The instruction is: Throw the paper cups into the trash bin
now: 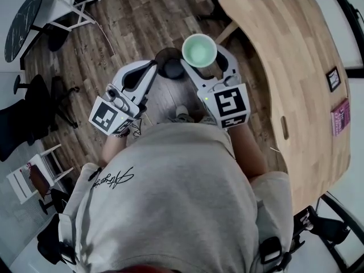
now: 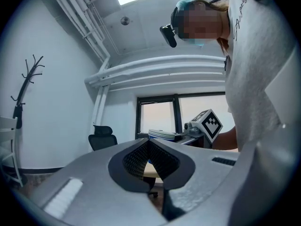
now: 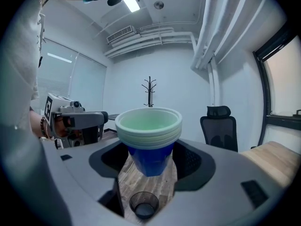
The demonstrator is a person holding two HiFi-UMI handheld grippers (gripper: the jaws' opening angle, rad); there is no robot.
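A stack of blue paper cups [image 1: 199,50] with pale green insides is held upright, and my right gripper [image 1: 200,62] is shut on it. In the right gripper view the stack of cups [image 3: 149,140] sits between the jaws of the right gripper [image 3: 150,163], directly above a small black trash bin [image 3: 144,205] on the wood floor. From the head view the trash bin [image 1: 169,67] shows just left of the cups, partly hidden by them. My left gripper [image 1: 151,68] hangs beside the bin, shut with nothing in it; its pads [image 2: 148,149] meet at the tip.
A curved wooden table [image 1: 284,67] stands to the right, with a pink book [image 1: 340,116] and a small black frame [image 1: 333,78] on it. White chairs [image 1: 68,4] and a dark round table [image 1: 23,24] stand at the left. A black office chair [image 3: 218,126] is ahead.
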